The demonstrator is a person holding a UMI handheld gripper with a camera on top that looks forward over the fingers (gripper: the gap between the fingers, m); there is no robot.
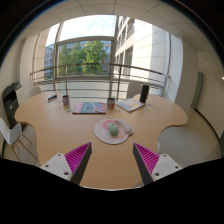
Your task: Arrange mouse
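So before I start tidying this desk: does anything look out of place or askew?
Nothing spilled or damaged. The mouse sits on a round pad beyond the open gripper, well apart from the laptop at the wooden table's far side.

No text, label, brand, number or sign can be read anywhere in the frame. The items on the tabletop (60, 130), toward the upper middle of the frame, are too small to show any lettering.
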